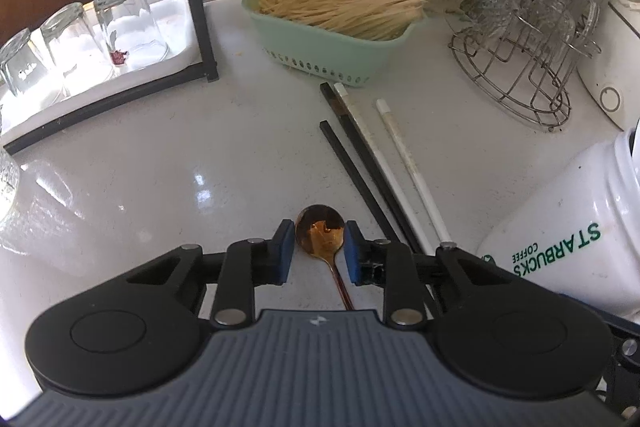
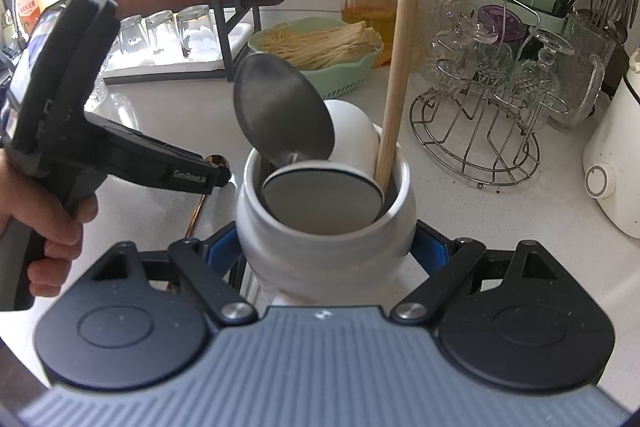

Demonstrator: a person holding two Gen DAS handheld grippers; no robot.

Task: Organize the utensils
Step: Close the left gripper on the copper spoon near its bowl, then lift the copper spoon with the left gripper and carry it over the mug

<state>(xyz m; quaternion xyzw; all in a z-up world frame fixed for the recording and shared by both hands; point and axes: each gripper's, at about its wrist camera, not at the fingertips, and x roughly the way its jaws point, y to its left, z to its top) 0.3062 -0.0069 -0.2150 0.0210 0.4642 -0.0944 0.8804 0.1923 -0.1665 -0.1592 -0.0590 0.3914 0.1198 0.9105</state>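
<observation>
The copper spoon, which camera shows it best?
The left wrist view: the spoon lies on the counter with its whole bowl between the left tongs, handle running under them. The right wrist view shows only its bowl tip and part of the handle behind those tongs.

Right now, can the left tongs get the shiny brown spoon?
Probably yes. The left tongs already sit either side of the spoon bowl on the counter, with nothing between. The chopsticks lie off to one side, clear of it.
</observation>
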